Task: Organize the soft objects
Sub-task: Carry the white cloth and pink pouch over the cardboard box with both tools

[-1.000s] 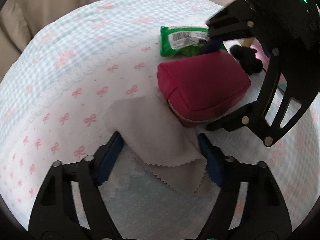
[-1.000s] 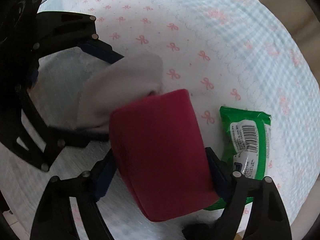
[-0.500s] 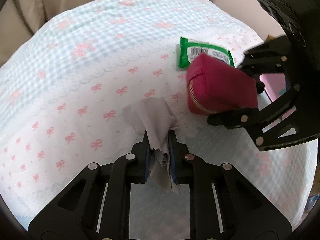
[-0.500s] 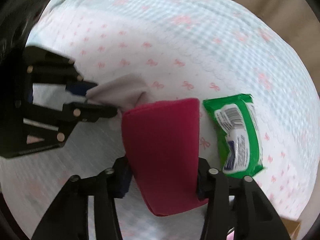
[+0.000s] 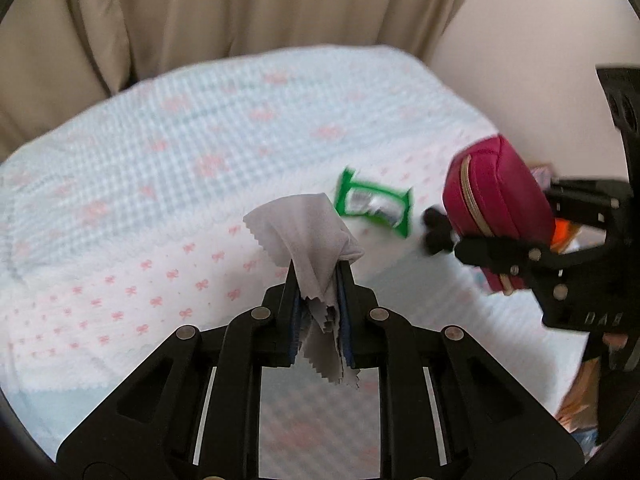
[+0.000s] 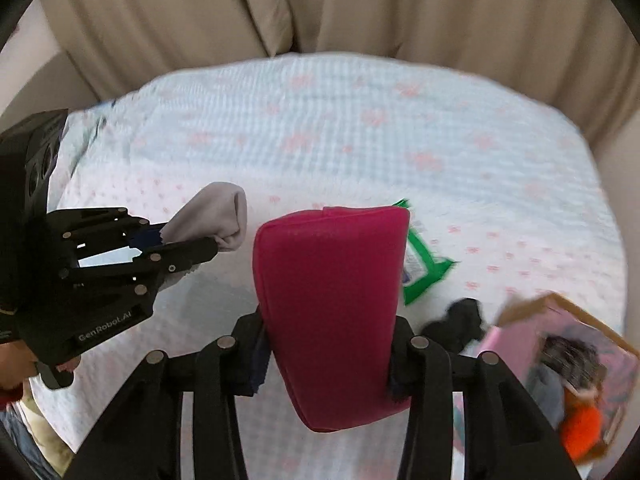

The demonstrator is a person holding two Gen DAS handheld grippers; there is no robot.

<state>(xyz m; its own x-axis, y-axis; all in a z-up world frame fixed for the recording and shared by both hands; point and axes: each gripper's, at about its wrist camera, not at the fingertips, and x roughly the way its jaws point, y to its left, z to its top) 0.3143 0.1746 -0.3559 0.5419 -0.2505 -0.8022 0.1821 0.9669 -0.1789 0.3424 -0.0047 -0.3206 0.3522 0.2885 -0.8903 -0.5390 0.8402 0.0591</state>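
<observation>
Now that both picks are off the bed (image 5: 168, 168), things look different from a second ago: the left hand-held gripper (image 5: 318, 280), which was spread around the flat cloth (image 5: 308, 232), is pinched tight on it and has it bunched up in the air. The right hand-held gripper (image 6: 328, 344) squeezes the pouch (image 6: 332, 292), lifted too. Only the wipes (image 5: 374, 206) stay lying there. Probably both loads head to that box (image 6: 568, 364) next.
</observation>
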